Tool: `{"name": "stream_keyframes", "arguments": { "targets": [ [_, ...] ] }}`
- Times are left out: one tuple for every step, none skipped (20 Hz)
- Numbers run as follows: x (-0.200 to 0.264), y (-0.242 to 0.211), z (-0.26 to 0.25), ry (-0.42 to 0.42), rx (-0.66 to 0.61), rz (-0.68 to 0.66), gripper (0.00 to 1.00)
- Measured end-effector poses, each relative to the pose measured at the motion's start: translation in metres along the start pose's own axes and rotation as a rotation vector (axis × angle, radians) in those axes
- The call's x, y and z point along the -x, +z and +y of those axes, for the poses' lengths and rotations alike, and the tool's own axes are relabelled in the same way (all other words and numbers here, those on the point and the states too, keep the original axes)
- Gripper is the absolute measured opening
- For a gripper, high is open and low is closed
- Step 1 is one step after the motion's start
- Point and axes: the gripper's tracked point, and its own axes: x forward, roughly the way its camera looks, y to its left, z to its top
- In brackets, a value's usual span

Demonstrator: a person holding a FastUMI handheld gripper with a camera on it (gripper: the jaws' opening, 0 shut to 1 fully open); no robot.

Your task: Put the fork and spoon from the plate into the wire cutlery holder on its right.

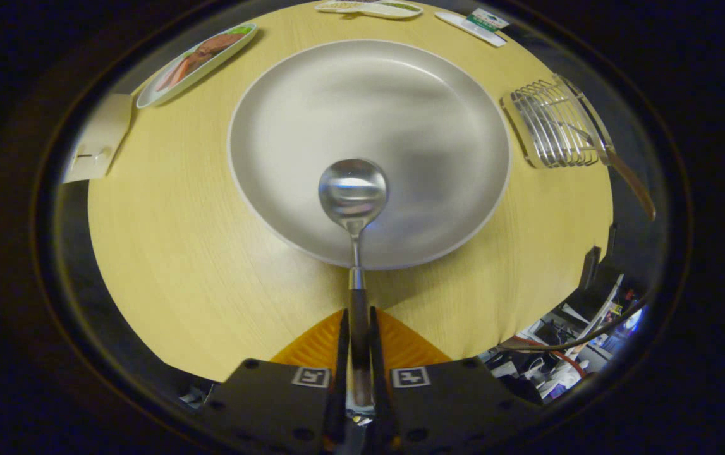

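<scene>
Spoon (353, 189) was clamped by its dark handle between both fingers of the hand-held gripper (356, 341), fingers nearly closed on it. Bowl of the spoon pointed straight ahead, over the near part of the plate (311, 88); could not tell whether it hung clear of the plate or touched it.

Plate otherwise bare, no fork on it. Right of the plate, just beside its rim, stood the holder (552, 123) of wire. A brown-handled piece (631, 180), probably the fork, lay in or against the holder with the handle sticking out toward the surface (166, 253) edge; its head was hidden among the wires.

Judged: fork step looked done, spoon lifted but not yet delivered. Left: carry spoon right of the plate and set it in the holder.

Left of the plate, a dish (194, 63) with food.
</scene>
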Motion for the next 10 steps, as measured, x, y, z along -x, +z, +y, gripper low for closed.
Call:
{"name": "stream_keyframes", "arguments": {
  "targets": [
    [-0.0044, -0.0033, 0.0006, 0.005, 0.003, 0.001, 0.24],
    [-0.0005, -0.0009, -0.0008, 0.007, 0.012, -0.002, 0.15],
    [-0.0019, -0.0006, -0.0006, 0.009, 0.013, -0.007, 0.14],
    [-0.0003, 0.0001, 0.0015, 0.017, 0.019, -0.014, 0.12],
    [-0.0008, -0.0006, 0.0002, 0.025, 0.027, -0.015, 0.11],
    [-0.0009, -0.0010, -0.0007, 0.029, 0.026, -0.014, 0.09],
    [-0.0014, -0.0013, 0.0001, 0.033, 0.024, -0.016, 0.09],
    [-0.0005, -0.0012, -0.0010, 0.032, 0.018, -0.016, 0.10],
    [0.0027, -0.0006, 0.0006, 0.032, 0.010, -0.021, 0.09],
    [0.0043, -0.0002, 0.0013, 0.036, 0.002, -0.025, 0.09]
  ]
}}
